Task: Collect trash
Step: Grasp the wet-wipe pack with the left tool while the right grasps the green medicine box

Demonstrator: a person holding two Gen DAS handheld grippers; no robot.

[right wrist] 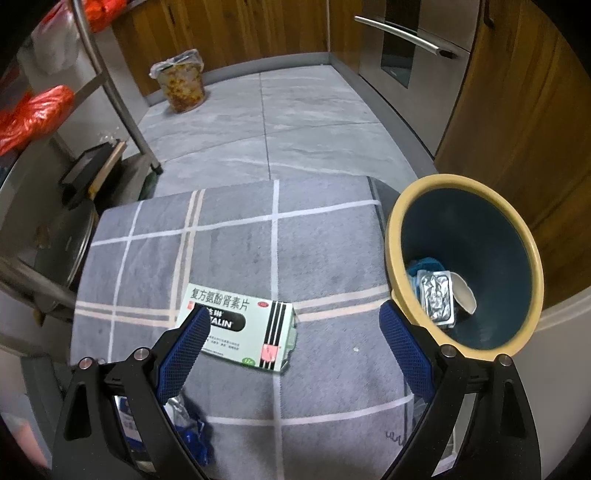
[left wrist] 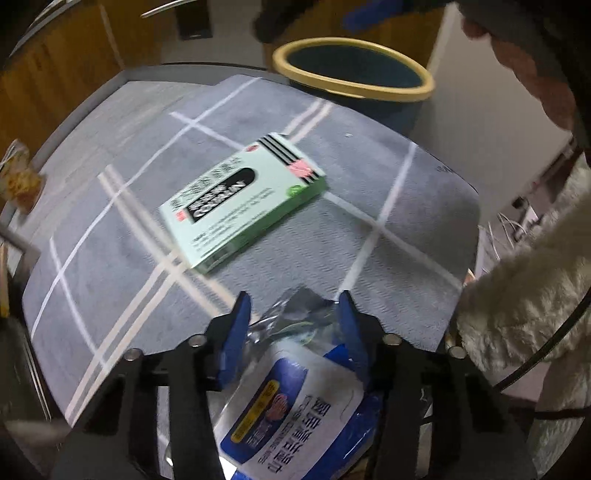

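A green and white medicine box [left wrist: 242,197] lies flat on the grey checked cloth [left wrist: 388,266]; it also shows in the right wrist view [right wrist: 236,328]. My left gripper [left wrist: 295,310] is shut on a blue and white foil wrapper [left wrist: 291,398], held above the cloth's near edge. The wrapper shows partly behind my right gripper's left finger [right wrist: 188,432]. My right gripper [right wrist: 293,332] is open and empty above the cloth, just near of the box. A dark blue bin with a yellow rim [right wrist: 397,221] stands at the cloth's right side, with foil packs [right wrist: 437,295] inside. It also shows in the left wrist view [left wrist: 354,83].
A lined basket of rubbish [right wrist: 183,83] stands on the tiled floor by wooden cabinets. A metal rack [right wrist: 122,103] with red bags stands at the left. A steel appliance with a handle [right wrist: 406,35] is at the back right. A fleecy sleeve [left wrist: 524,288] is at the right.
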